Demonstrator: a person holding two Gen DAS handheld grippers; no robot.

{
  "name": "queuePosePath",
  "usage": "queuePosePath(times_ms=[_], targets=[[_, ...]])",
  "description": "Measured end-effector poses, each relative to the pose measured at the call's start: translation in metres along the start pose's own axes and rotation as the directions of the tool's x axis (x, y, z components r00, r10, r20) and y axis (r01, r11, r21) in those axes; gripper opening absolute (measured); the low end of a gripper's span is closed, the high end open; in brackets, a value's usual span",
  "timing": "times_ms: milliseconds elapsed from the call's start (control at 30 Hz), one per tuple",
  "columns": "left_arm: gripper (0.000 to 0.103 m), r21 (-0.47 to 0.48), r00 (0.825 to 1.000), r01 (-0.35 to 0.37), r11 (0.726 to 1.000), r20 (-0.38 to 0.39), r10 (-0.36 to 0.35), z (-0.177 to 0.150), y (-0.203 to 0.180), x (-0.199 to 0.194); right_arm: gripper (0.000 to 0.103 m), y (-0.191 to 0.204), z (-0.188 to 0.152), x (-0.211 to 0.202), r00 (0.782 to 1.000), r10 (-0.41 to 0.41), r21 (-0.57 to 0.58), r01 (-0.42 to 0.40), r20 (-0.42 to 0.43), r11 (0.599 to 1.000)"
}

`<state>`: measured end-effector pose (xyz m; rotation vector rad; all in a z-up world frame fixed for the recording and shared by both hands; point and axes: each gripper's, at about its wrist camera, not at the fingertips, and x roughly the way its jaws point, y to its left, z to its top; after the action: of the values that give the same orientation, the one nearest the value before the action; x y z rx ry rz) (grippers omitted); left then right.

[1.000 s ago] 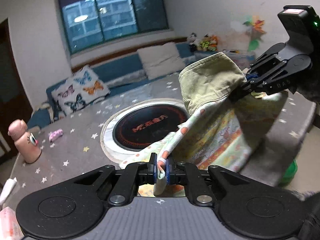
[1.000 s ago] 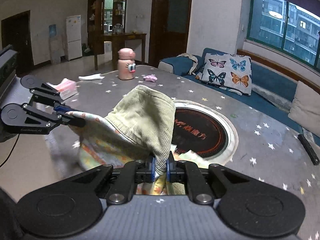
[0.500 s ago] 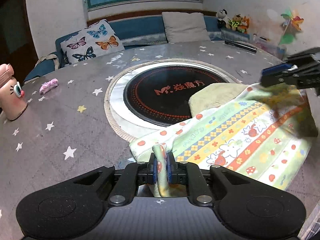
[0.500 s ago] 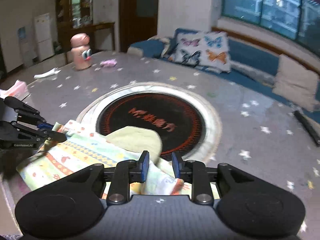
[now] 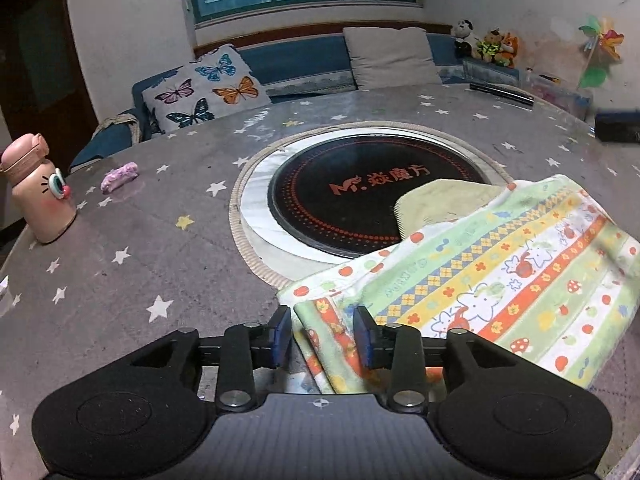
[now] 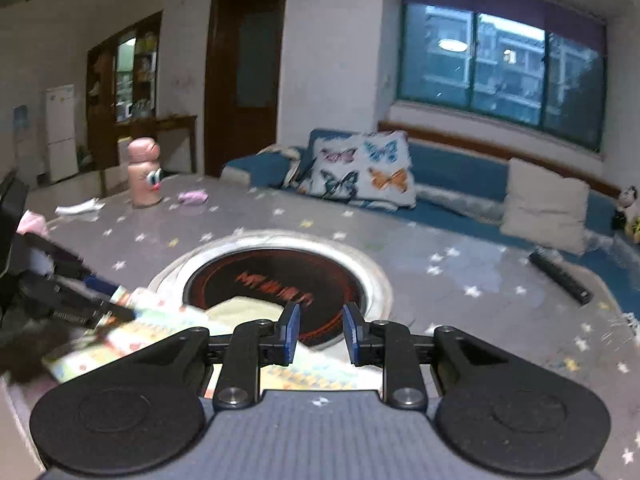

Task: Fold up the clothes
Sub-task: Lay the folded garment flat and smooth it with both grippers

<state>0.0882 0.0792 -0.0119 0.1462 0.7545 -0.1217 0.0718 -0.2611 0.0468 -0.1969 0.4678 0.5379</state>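
Note:
A child's garment (image 5: pixel 500 280) with bright striped cartoon print lies flat on the star-patterned table (image 5: pixel 120 280). Its olive corduroy part (image 5: pixel 440 204) lies over the edge of the round hob (image 5: pixel 340 200). My left gripper (image 5: pixel 322 334) is at the garment's near-left corner. Its jaws are opening, and a fold of the cloth lies loose between them without being pressed. My right gripper (image 6: pixel 318 330) stands open with nothing between its pads, just above the garment's (image 6: pixel 140 328) other edge. In the right wrist view the left gripper (image 6: pixel 80 300) is a blur at the left.
A pink bottle (image 5: pixel 38 192) and a small purple wad (image 5: pixel 120 172) sit at the table's left. A black remote (image 5: pixel 502 94) lies at the far right edge. A sofa with a butterfly cushion (image 5: pixel 204 88) runs behind the table.
Both grippers held the garment up a second ago and lowered it onto the table. The right gripper let go first, then the left jaws spread off the corner.

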Motion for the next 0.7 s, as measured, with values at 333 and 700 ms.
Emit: queuePosePath(times_ms=[333,700], targets=[[0.046,-0.004,0.999,-0.040,0.999,-0.001,0.040,0.003,0.001,0.002,0.020,-0.017,-0.039,0.068,0.980,0.024,0.134,0.003,-0.197,0.991],[0.039,-0.040,0.996,-0.065,0.997,0.066,0.067,0.019,-0.004,-0.009,0.010,-0.021,-0.029,0.061,0.986,0.011,0.149,0.014,-0.169,0.989]])
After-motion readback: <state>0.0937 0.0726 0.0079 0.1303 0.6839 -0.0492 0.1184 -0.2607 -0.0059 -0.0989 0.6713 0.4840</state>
